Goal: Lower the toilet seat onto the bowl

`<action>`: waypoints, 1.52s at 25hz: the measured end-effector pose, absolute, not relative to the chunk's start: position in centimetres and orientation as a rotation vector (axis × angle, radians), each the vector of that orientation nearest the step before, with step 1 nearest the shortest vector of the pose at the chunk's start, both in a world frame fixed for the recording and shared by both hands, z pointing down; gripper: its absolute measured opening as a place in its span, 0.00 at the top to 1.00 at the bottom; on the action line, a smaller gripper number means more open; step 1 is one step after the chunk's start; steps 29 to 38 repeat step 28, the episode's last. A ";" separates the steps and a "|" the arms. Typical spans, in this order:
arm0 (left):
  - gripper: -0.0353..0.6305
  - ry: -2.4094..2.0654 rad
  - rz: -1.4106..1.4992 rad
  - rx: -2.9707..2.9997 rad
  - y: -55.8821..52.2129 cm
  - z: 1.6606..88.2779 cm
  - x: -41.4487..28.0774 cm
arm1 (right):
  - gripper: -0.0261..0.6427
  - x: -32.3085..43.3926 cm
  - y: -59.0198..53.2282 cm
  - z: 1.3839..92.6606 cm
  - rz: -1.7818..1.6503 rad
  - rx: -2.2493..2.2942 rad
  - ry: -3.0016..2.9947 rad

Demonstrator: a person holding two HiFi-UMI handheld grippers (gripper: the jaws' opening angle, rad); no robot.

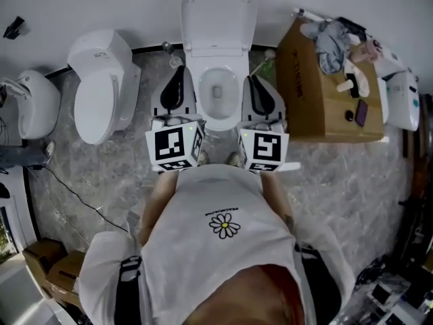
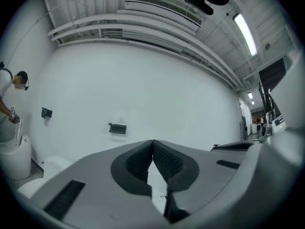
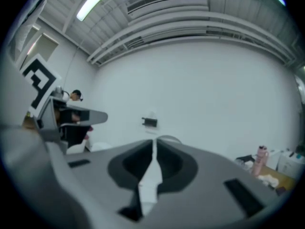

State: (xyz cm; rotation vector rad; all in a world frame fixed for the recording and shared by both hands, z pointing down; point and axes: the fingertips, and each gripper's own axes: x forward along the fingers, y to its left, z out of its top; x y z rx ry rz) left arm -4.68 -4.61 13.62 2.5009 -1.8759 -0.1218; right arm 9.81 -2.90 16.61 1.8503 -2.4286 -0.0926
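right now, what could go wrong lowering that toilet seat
The seat stands upright and neither the left gripper nor the right gripper holds it; tipped forward unheld, it could slam onto the bowl. The cardboard box sits close beside the right gripper, so a wide swing could bump it.

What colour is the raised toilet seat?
The seat is plain white; the head view shows it best.

Looks like a test lab. Side-by-side toilets (image 1: 101,87) against a bare wall (image 1: 101,5); cardboard box (image 1: 318,93) upper right, exposed ceiling pipes (image 2: 119,30).
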 end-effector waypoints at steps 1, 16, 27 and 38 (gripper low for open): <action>0.91 -1.886 -0.127 2.498 -4.5 13.6 -4.8 | 0.89 9.5 -2.7 16.5 -0.100 1.845 -2.440; 0.91 -1.974 -0.107 2.459 -5.3 13.3 -6.3 | 0.92 9.8 -3.2 16.9 -0.129 1.853 -2.384; 0.91 -1.958 -0.110 2.497 -5.3 12.7 -5.3 | 0.92 10.8 -3.2 16.5 -0.127 1.879 -2.392; 0.91 -1.957 -0.107 2.498 -5.3 12.7 -5.2 | 0.92 10.9 -3.1 16.4 -0.127 1.882 -2.392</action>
